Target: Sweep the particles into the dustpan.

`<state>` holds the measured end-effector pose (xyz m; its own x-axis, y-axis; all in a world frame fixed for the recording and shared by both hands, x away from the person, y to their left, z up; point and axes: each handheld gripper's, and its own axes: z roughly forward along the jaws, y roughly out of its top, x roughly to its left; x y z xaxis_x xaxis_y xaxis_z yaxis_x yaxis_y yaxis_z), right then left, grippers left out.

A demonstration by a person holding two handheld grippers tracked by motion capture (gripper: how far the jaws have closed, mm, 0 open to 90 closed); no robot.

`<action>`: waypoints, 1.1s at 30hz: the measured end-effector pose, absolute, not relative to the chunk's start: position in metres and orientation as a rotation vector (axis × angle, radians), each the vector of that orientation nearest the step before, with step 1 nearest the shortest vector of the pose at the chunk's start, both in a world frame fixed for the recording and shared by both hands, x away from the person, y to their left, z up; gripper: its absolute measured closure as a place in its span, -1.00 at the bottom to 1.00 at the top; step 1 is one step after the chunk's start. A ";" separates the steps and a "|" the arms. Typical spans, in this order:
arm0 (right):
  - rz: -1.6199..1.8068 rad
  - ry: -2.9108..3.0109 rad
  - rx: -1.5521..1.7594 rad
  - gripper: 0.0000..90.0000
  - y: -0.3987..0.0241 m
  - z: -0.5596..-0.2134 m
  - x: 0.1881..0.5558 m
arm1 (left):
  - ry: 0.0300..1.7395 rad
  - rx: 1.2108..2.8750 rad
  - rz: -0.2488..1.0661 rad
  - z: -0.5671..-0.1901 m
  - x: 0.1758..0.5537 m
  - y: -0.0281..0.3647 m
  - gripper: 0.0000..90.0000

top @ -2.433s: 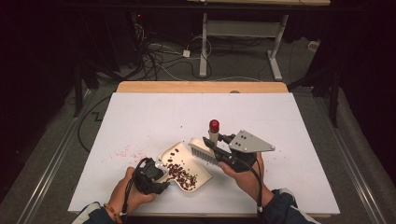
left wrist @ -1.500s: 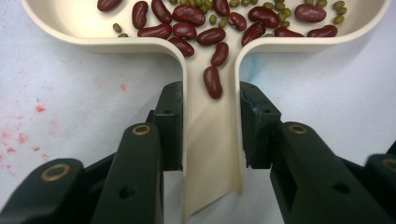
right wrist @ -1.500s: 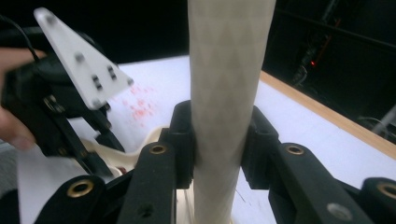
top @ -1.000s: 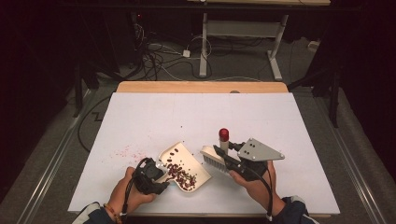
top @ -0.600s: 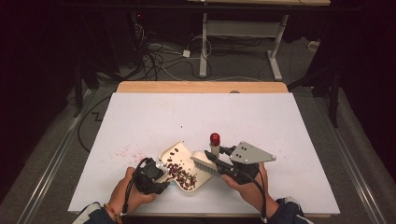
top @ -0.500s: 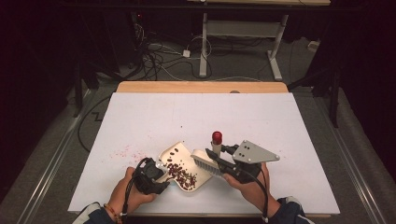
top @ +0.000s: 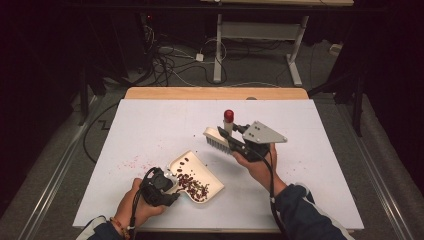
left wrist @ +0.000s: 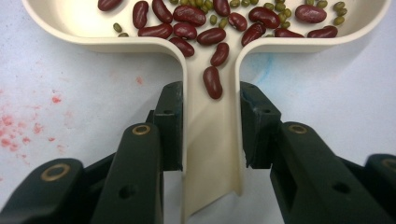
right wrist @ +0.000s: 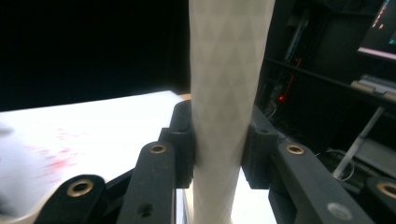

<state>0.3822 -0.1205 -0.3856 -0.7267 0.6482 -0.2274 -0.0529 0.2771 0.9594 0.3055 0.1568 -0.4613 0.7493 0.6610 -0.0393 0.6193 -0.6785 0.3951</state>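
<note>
My left jaws clamp the handle of a cream dustpan (top: 196,176) lying flat on the white table, red kidney beans (left wrist: 189,23) and small green beans (left wrist: 268,6) inside; my right jaws hold a red-tipped cream brush (top: 218,140) raised, just beyond the pan

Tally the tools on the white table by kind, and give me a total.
Dustpan, cream, with beans in it: 1
Brush, with a red-tipped handle: 1
Handheld tongs, left and right: 2
Total: 4
</note>
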 end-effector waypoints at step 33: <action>1.532 2.221 0.280 0.57 -0.095 -0.408 0.411 | 1.002 2.552 0.149 -0.462 0.309 0.162 0.41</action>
